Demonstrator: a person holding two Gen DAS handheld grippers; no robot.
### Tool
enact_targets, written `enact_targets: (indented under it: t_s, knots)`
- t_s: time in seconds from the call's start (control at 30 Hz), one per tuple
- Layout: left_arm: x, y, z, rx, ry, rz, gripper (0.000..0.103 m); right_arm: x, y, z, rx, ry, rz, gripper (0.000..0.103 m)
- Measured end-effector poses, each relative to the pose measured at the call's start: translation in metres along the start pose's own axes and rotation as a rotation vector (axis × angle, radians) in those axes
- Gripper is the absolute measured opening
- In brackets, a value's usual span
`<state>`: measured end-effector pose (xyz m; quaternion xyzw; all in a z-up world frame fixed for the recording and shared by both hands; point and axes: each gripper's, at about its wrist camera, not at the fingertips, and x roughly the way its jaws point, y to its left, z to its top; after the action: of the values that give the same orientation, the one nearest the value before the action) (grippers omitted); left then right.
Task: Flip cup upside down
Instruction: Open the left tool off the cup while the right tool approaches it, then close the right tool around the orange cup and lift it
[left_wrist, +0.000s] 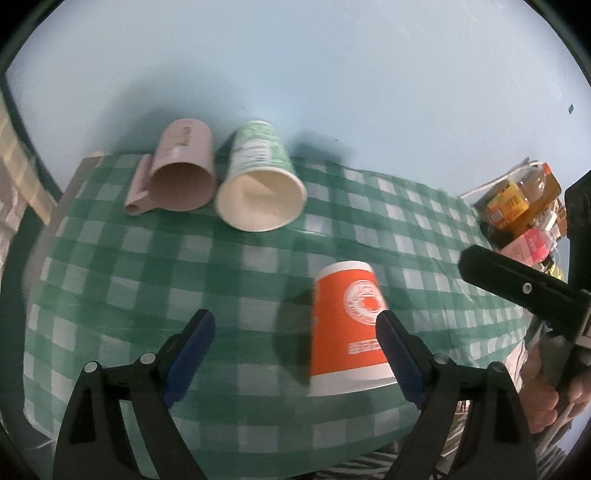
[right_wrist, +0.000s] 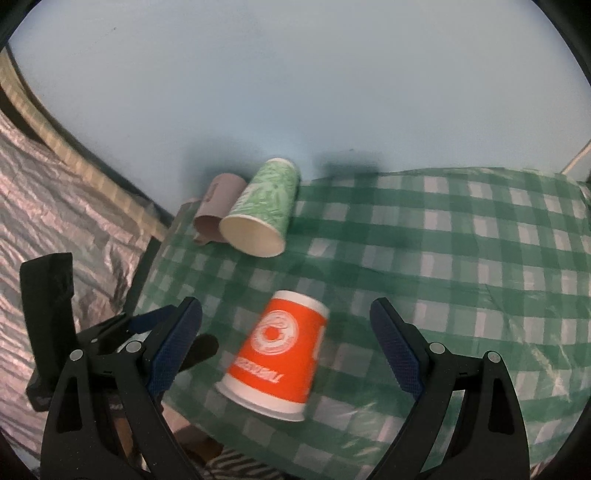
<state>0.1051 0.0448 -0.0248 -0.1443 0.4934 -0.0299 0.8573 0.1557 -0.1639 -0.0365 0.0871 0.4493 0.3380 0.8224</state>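
Observation:
An orange paper cup (left_wrist: 347, 325) stands upside down, mouth down, near the front edge of the green checked tablecloth (left_wrist: 184, 266); it also shows in the right wrist view (right_wrist: 277, 350). My left gripper (left_wrist: 295, 354) is open and empty, its right finger just in front of the cup. My right gripper (right_wrist: 286, 350) is open and empty, the cup between and beyond its fingers. A green patterned paper cup (left_wrist: 260, 181) and a pinkish-brown mug (left_wrist: 181, 170) lie on their sides at the back left.
The cups on their sides also show in the right wrist view: green (right_wrist: 264, 208), pinkish-brown (right_wrist: 218, 206). Bottles and packets (left_wrist: 517, 206) sit at the right table end. A pale blue wall stands behind. A silvery cover (right_wrist: 55, 221) lies left of the table.

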Motion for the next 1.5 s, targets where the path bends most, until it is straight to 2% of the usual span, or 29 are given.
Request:
enact_targets:
  t_s: [0.27, 0.37, 0.47, 0.6, 0.73, 1.1, 1.17, 1.23, 1.3, 1.5]
  knots:
    - [-0.005, 0.029, -0.006, -0.027, -0.012, 0.038, 0.090, 0.013, 0.021, 0.006, -0.027, 0.072, -0.007, 0.091]
    - [-0.001, 0.036, -0.009, -0.032, -0.008, 0.045, 0.092, 0.029, 0.020, 0.006, -0.003, 0.138, 0.004, 0.091]
    - [0.009, 0.044, -0.012, -0.038, -0.001, 0.066, 0.093, 0.053, 0.014, 0.004, 0.031, 0.216, -0.022, 0.091]
    - [0.028, 0.054, -0.014, -0.063, 0.038, 0.052, 0.093, 0.081, 0.006, 0.002, 0.055, 0.312, -0.052, 0.091]
    - [0.043, 0.060, -0.018, -0.073, 0.062, 0.042, 0.093, 0.101, 0.001, 0.004, 0.065, 0.381, -0.085, 0.091]
    - [0.068, 0.064, -0.017, -0.061, 0.087, 0.048, 0.095, 0.136, -0.012, 0.008, 0.138, 0.533, -0.092, 0.091]
    - [0.068, 0.065, -0.017, -0.064, 0.088, 0.054, 0.095, 0.140, -0.014, 0.006, 0.149, 0.547, -0.096, 0.089]
    - [0.066, 0.063, -0.016, -0.058, 0.079, 0.049, 0.095, 0.142, -0.016, 0.005, 0.154, 0.556, -0.096, 0.078]
    - [0.066, 0.062, -0.014, -0.054, 0.078, 0.050, 0.095, 0.142, -0.017, 0.005, 0.154, 0.559, -0.089, 0.073]
    - [0.056, 0.057, -0.011, -0.035, 0.052, 0.048, 0.095, 0.130, -0.015, 0.006, 0.123, 0.518, -0.060, 0.069]
